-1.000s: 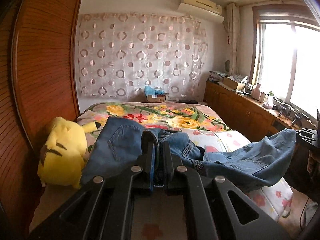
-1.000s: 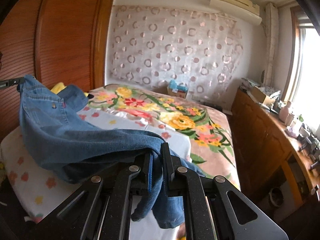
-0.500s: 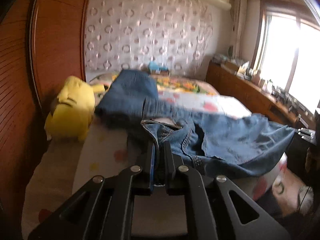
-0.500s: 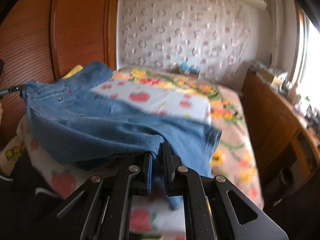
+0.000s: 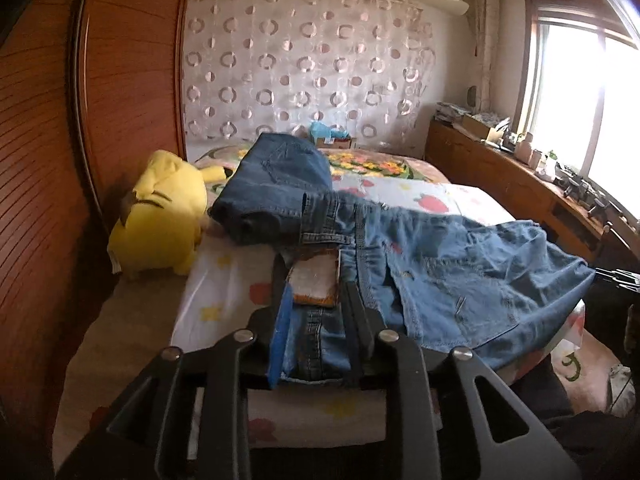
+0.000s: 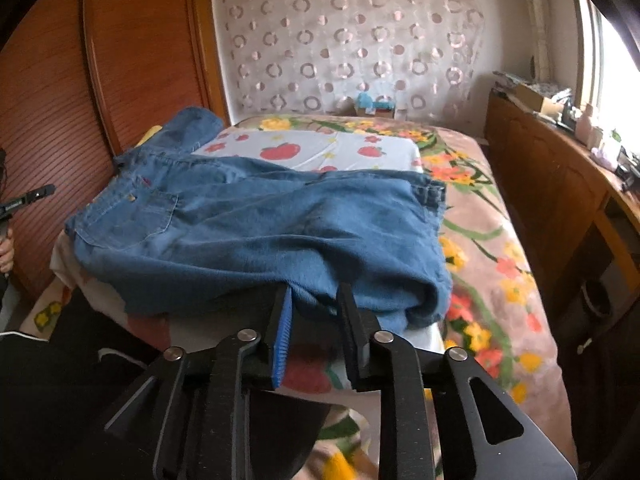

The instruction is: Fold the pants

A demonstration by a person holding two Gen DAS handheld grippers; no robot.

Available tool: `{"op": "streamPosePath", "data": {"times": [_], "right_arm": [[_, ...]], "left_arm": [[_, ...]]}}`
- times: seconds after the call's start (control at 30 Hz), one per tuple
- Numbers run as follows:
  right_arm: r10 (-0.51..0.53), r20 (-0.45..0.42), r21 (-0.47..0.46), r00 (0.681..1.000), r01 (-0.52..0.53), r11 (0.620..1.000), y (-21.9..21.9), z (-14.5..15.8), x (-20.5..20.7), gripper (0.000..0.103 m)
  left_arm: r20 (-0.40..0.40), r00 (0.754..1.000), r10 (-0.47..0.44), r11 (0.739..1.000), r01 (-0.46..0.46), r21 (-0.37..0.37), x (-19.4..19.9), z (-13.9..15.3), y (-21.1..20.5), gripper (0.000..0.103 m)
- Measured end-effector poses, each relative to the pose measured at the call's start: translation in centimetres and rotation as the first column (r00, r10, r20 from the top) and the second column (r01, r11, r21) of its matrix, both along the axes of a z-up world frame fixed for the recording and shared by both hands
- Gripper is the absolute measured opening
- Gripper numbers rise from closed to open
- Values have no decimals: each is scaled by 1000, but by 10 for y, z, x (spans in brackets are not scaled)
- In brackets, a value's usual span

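Denim jeans (image 5: 460,276) lie spread across the bed (image 5: 224,292) in the left wrist view, their waistband with its leather patch between the spread left tongs (image 5: 314,300), which grip nothing; a yellow plush toy (image 5: 160,224) sits near a second denim bundle. In the right wrist view the right tongs (image 6: 314,300) stand spread at the cloth's near edge (image 6: 304,292); overhanging the mattress, that edge could slide off.

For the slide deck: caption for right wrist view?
Open right tongs at the edge of blue jeans laid across the bed.
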State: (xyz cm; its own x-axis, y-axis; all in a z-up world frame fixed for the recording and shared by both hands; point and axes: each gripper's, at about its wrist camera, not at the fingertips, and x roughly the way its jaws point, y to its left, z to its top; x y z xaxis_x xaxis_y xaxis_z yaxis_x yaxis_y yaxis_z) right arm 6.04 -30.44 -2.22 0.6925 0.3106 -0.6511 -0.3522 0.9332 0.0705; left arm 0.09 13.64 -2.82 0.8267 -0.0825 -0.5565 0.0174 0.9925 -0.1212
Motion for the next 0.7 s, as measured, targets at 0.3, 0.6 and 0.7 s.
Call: {"op": "streamPosePath", "data": {"times": [0.3, 0.6, 0.7], "right_arm": [[-70, 44, 33, 997, 68, 997, -9, 11, 0, 41], [-137, 22, 68, 990, 135, 989, -20, -3, 13, 47], [-162, -4, 75, 987, 161, 984, -26, -11, 18, 47]], "left_arm": [[6, 998, -57, 998, 57, -11, 16, 0, -24, 32], [-50, 984, -173, 985, 172, -15, 51, -19, -83, 36], [-73, 977, -202, 979, 202, -15, 63, -26, -99, 36]]}}
